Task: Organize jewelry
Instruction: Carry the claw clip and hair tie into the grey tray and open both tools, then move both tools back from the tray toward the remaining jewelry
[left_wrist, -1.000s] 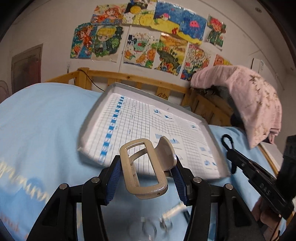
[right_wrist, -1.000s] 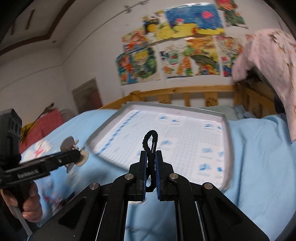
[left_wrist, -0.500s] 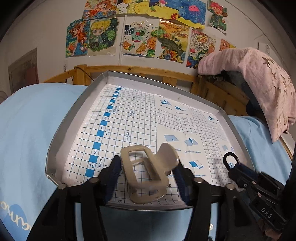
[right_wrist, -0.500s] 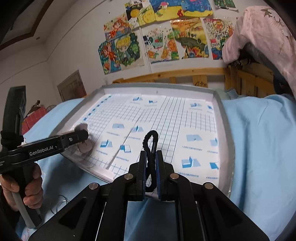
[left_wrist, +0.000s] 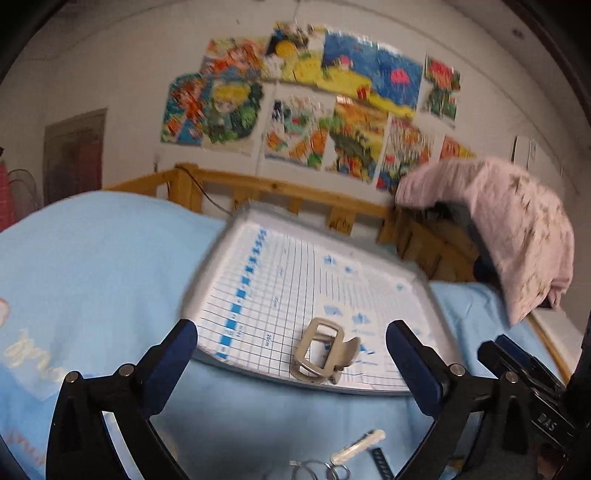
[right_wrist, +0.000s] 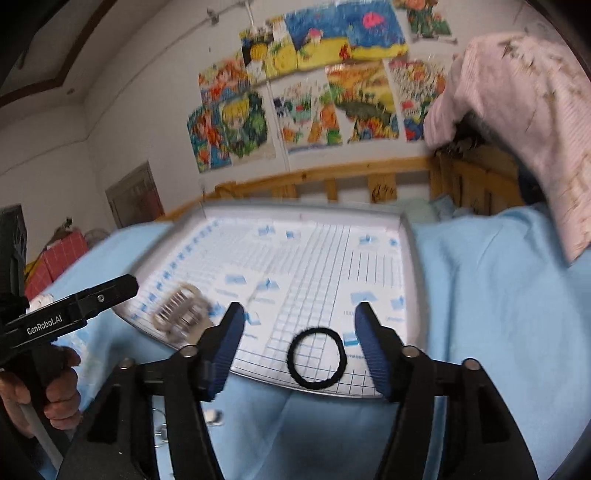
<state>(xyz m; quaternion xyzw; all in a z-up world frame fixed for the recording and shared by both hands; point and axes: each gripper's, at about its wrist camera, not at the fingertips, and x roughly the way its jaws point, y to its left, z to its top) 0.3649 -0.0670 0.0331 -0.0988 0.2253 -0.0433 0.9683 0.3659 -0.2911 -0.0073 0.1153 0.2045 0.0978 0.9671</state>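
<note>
Grid-lined tray (left_wrist: 258, 258) on the blue bedspread (left_wrist: 92, 258) holds two pcs: beige hair claw (left_wrist: 323, 350) near its front edge, black hair tie (right_wrist: 317, 357) at the front rim. Left gripper (left_wrist: 291, 350) and right gripper (right_wrist: 299, 343) both wide open, holding nothing. Left to sort, I'd say: small rings & a clip (left_wrist: 356, 446) on the bedspread in front of the tray
</note>
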